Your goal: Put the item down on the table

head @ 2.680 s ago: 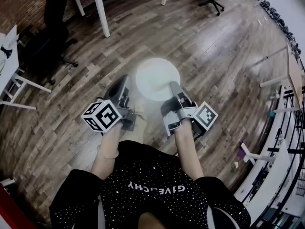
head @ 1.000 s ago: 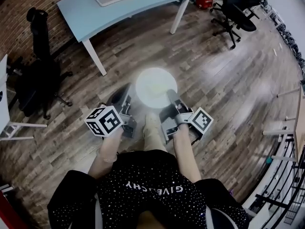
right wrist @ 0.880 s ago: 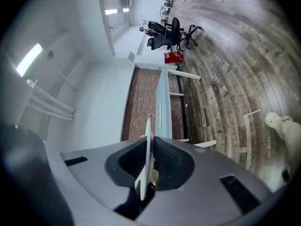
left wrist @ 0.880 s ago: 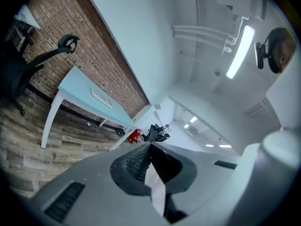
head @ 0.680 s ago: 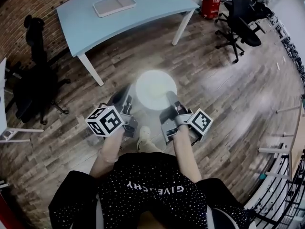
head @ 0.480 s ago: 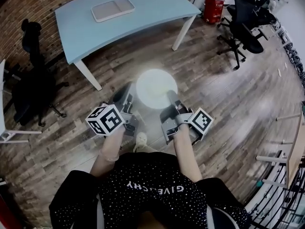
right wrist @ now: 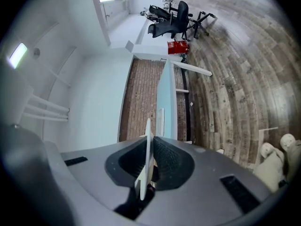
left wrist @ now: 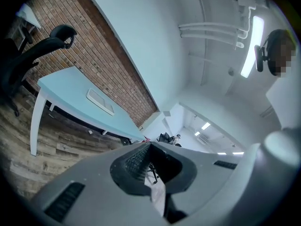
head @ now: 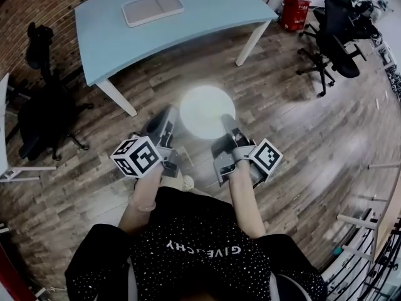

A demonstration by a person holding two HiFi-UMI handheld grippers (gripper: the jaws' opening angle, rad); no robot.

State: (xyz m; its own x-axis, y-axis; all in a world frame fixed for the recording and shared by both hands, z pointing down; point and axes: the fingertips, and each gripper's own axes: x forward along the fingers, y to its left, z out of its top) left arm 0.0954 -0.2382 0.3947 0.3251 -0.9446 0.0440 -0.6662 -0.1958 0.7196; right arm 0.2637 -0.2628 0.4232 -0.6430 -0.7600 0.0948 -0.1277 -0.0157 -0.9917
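1. Change: the blue table (head: 200, 27) sits nearer and fuller in the head view than a few secs ago, when only a corner showed. Its whole top is now in frame, w/ a grey tray (head: 153, 8) on it. A shoe tip (head: 186, 182) shows below the grippers, so the person is prob. walking toward it.
2. No change in the hold: the white plate (head: 207, 111) is in the same spot betw. both grippers as before. It's roughly level, over the wood floor (head: 294, 124), not yet over the table.
3. Left gripper (head: 168, 119): jaws closed to a thin slit on the plate's left rim. The left gripper view shows the white edge pinched betw. ribbed pads (left wrist: 134, 161).
4. Right gripper (head: 227, 123): jaws clamped on the right rim. The right gripper view shows the plate edge-on betw. the pads (right wrist: 171, 161).
5. Meaning for the task: this is the carry phase and the put-down hasn't begun. A strip of floor lies betw. plate and table edge, so approx. a few more steps look needed. Then both grippers lower together and let go together.
6. Landing spot: the tray is toward the far side and the near part of the top looks bare.
7. Office chairs (head: 338, 36) and a red bin (head: 294, 11) are off to the right, apart from the route.
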